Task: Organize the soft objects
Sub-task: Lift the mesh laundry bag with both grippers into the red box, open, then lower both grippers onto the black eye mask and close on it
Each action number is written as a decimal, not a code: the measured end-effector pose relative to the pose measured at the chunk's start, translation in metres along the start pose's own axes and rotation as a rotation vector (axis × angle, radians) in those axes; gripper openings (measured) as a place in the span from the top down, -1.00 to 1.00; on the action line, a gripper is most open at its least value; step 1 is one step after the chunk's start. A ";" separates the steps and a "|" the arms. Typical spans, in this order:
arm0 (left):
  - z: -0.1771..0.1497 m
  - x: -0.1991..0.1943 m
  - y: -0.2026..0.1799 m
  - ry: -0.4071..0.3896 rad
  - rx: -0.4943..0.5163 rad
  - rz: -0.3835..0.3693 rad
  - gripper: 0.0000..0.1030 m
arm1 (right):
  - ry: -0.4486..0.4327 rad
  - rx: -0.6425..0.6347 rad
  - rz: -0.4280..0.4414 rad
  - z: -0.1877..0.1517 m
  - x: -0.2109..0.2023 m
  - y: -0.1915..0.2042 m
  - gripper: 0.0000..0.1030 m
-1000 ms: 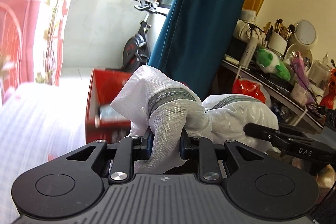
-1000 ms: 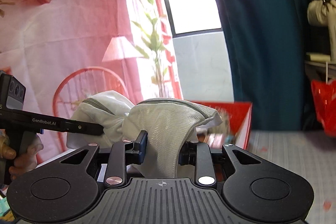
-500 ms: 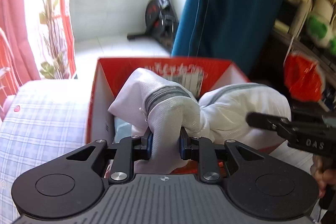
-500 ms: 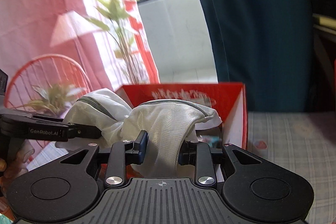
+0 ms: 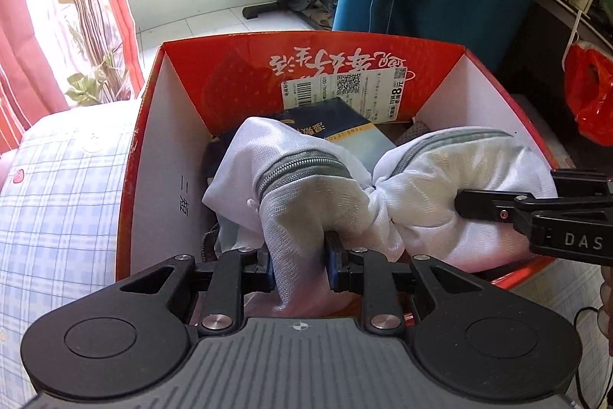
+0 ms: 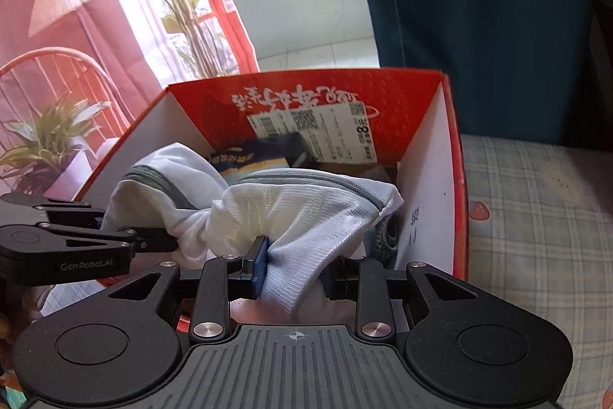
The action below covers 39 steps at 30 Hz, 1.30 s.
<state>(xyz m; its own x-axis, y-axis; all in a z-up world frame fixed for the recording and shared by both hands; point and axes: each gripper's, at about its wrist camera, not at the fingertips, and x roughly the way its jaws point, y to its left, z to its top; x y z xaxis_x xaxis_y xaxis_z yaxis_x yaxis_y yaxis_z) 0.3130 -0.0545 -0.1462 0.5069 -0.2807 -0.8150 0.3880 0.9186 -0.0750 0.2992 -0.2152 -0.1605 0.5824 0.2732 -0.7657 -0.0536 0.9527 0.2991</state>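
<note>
- Left gripper (image 5: 300, 265) and right gripper (image 6: 293, 273) each have their fingers clenched on the white mesh bag (image 5: 314, 194).
- The bag hangs over the open red box (image 5: 147, 140), between its side walls.
- A dark blue packet (image 5: 345, 125) lies inside, behind the bag.

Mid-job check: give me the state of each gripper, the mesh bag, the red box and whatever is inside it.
left gripper: shut on the mesh bag.
right gripper: shut on the mesh bag.
white mesh bag: zipped, bunched in the middle, held over the box.
red box: open-topped, on the checked cloth.
dark blue packet: lying inside the box, partly covered.
</note>
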 end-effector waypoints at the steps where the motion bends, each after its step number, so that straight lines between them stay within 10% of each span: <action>1: 0.001 0.000 0.001 -0.002 -0.002 -0.003 0.48 | 0.004 0.010 -0.002 -0.001 0.001 -0.001 0.49; 12: -0.017 -0.067 -0.001 -0.185 0.049 -0.013 -0.61 | -0.103 -0.088 -0.081 -0.024 -0.044 0.016 0.10; 24: -0.088 -0.113 -0.005 -0.324 -0.007 -0.051 -0.60 | -0.280 -0.201 -0.042 -0.085 -0.112 0.026 0.10; 39: -0.132 -0.061 0.014 -0.170 -0.084 -0.054 -0.51 | -0.216 -0.210 -0.012 -0.146 -0.061 0.041 0.21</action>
<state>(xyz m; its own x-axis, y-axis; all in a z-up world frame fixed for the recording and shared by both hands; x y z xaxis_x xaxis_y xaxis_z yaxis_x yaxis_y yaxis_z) 0.1856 0.0128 -0.1735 0.6125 -0.3662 -0.7005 0.3557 0.9191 -0.1695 0.1427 -0.1735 -0.1843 0.7421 0.2489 -0.6224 -0.1996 0.9684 0.1493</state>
